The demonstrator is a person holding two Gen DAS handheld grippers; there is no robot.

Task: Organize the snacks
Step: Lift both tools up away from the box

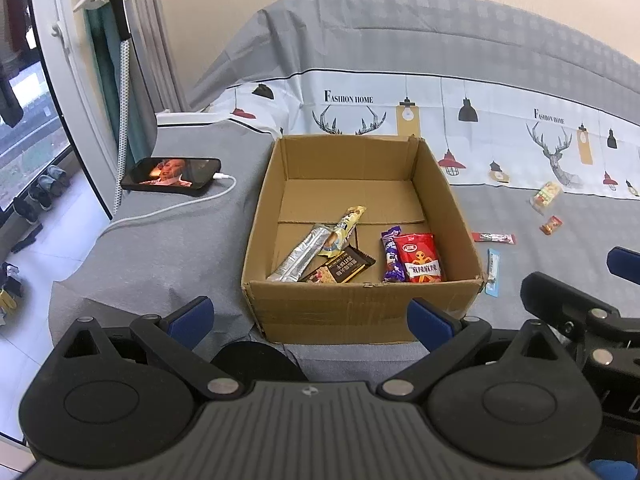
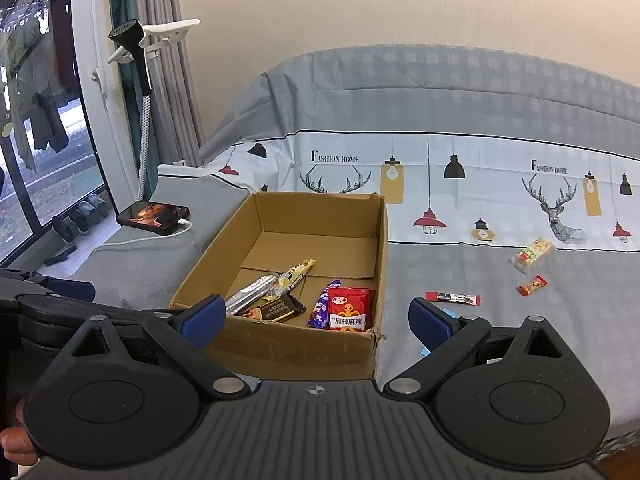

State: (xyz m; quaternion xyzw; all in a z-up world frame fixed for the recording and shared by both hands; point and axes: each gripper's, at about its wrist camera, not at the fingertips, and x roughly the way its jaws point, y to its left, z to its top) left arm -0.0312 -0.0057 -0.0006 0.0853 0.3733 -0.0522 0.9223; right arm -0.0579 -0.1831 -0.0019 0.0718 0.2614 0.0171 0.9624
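Observation:
An open cardboard box (image 1: pixel 362 312) (image 2: pixel 296 354) stands on the grey bed cover and holds several snacks: a red packet (image 1: pixel 421 258) (image 2: pixel 349 309), a purple bar (image 1: pixel 391 256), a silver stick (image 1: pixel 298 256), a dark bar (image 1: pixel 340 271) and a yellow wrapper (image 1: pixel 344 226). Loose on the bed to the right lie a red-black stick (image 2: pixel 453 298) (image 1: pixel 493 238), a light blue stick (image 1: pixel 493 271), a small orange packet (image 2: pixel 531 285) (image 1: pixel 551 225) and a clear cracker pack (image 2: pixel 532 256) (image 1: pixel 545 197). My left gripper (image 1: pixel 310 320) is open and empty before the box's near wall. My right gripper (image 2: pixel 316 318) is open and empty too, over the box's near right corner.
A phone (image 1: pixel 172 174) (image 2: pixel 154 217) with a white charging cable lies on the bed left of the box. A garment steamer pole (image 2: pixel 142 120) and curtains stand by the window at left. The patterned cover rises at the back. The right gripper's body (image 1: pixel 580 312) shows at the left view's right edge.

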